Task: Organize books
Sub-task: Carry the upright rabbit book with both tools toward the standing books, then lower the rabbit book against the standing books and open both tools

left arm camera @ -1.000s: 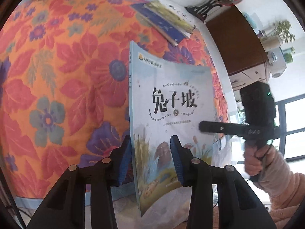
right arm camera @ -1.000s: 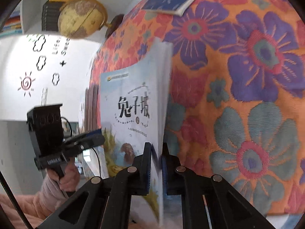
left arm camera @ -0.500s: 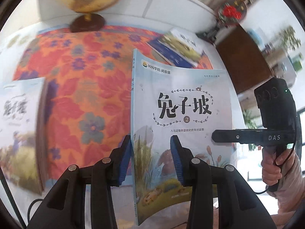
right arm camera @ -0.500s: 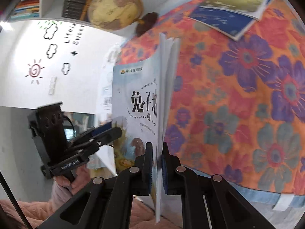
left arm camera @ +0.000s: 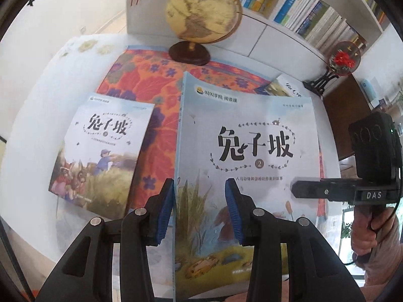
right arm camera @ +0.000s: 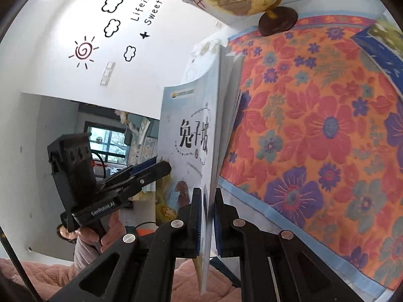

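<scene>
While the right hand-held gripper (right arm camera: 207, 219) pinched volume-two book (left arm camera: 248, 166) upright above the flowered cloth (right arm camera: 314, 130), the left hand-held gripper (left arm camera: 199, 210) stood part open astride its spine edge, gripping nothing; squaring it over the matching book (left arm camera: 100, 158) at left looked wise.

Open cloth mid-table, clutter at the edges

I see bare floral cloth (left arm camera: 156, 130) between the lying book (left arm camera: 100, 156) and the far stack (left arm camera: 284, 88); the globe (left arm camera: 201, 12) blocks the back, and the held book (left arm camera: 246, 151) hangs over the middle.

Held book (left arm camera: 246, 151) hides most of the far books (left arm camera: 284, 88)
</scene>
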`<act>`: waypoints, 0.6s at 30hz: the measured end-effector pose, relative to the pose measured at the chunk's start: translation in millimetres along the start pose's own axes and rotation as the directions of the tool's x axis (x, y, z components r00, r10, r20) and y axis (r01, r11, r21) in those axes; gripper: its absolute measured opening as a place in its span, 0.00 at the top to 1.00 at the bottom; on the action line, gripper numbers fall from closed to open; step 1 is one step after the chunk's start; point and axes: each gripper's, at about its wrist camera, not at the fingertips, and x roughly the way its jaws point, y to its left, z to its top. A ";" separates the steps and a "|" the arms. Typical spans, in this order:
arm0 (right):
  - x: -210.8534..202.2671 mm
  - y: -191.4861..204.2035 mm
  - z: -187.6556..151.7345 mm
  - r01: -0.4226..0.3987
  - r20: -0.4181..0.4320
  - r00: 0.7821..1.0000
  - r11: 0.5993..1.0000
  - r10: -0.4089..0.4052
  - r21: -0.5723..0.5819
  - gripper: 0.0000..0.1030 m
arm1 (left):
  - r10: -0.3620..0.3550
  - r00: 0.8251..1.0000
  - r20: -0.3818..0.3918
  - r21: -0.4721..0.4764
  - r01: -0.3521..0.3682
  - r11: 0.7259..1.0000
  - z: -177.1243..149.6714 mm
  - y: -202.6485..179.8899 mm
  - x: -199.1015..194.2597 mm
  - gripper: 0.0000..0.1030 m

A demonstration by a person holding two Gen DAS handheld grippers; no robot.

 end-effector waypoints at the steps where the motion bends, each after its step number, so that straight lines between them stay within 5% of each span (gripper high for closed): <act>1: 4.7 -1.1 -3.8 -0.006 0.000 1.000 1.000 0.006 0.015 0.91 | 0.006 1.000 -0.005 0.003 -0.006 1.000 -1.3 5.2 4.8 0.64; 18: 61.3 30.2 21.5 0.051 0.022 0.998 0.991 -0.054 0.121 0.90 | -0.056 0.996 -0.063 0.019 0.058 0.998 26.5 86.3 18.8 0.64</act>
